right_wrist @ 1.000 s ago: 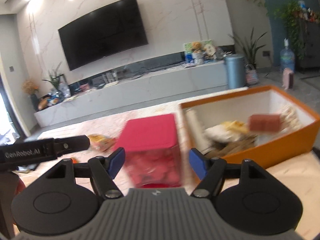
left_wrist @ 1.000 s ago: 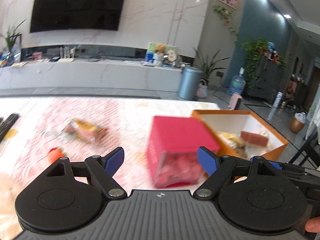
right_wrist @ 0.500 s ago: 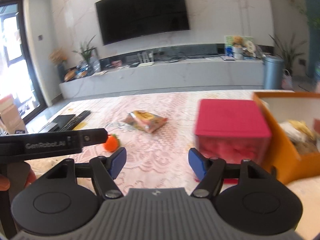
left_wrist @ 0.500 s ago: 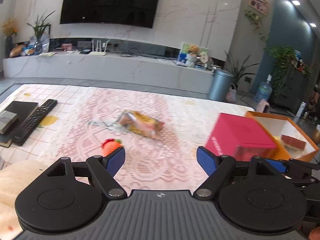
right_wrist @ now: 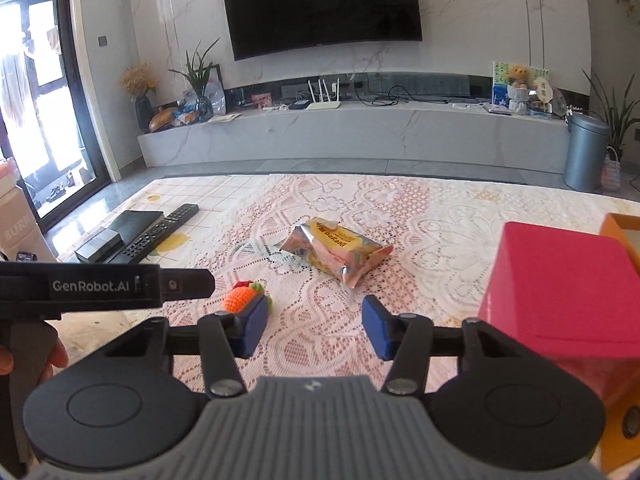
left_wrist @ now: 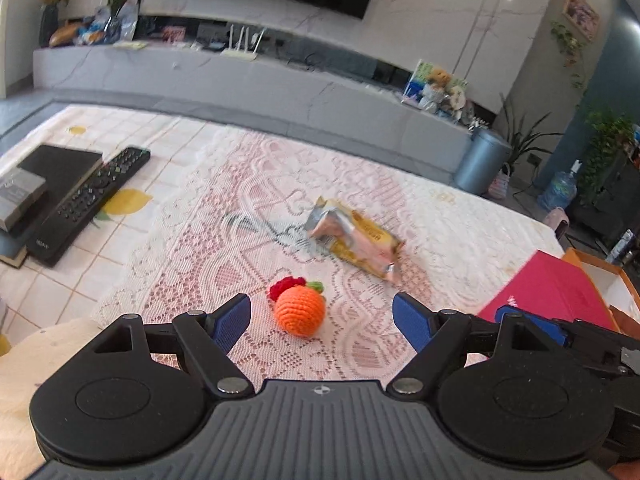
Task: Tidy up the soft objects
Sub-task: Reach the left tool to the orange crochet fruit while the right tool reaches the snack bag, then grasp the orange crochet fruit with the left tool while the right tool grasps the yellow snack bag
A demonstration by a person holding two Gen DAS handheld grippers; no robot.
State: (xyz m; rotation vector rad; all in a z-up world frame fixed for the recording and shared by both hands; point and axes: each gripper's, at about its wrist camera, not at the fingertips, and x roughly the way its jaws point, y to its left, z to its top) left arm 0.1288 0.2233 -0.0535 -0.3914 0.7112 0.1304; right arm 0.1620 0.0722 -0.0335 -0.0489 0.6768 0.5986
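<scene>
- Left gripper (left_wrist: 322, 318): one. We see its blue pads spread wide with nothing clamped; the crocheted orange (left_wrist: 300, 311) lies on the surface in the gap just ahead of them, touched by neither. We judge this the line-up for a pick.
- Right gripper (right_wrist: 314, 330): one. Its jaws are closing, and we find only bare lace between them. It holds nothing.
- Crocheted orange: one, a soft ball with a red and green tuft on top. In the right wrist view it sits partly behind that gripper's left finger (right_wrist: 252, 326). We take it as the nearest task item left out.
- Lace cloth (right_wrist: 440, 216): one, covering the surface and carrying everything listed here.
- Pink box (right_wrist: 560, 288): one, lid shut, at the right edge, just beside the orange box (left_wrist: 608, 276).
- Orange box: one, open-topped, only a corner showing. We judge it the collecting place, though its contents are out of sight.
- Snack packet (right_wrist: 334, 254): one, crinkled foil, lying flat mid-surface beyond the orange, apart from it. We count it as the second soft item waiting.
- Remote control (left_wrist: 90, 200): one, at the far left, touching a dark flat box (left_wrist: 60, 168); not task items, we judge.
- Television (right_wrist: 320, 4): one, on the far wall.
</scene>
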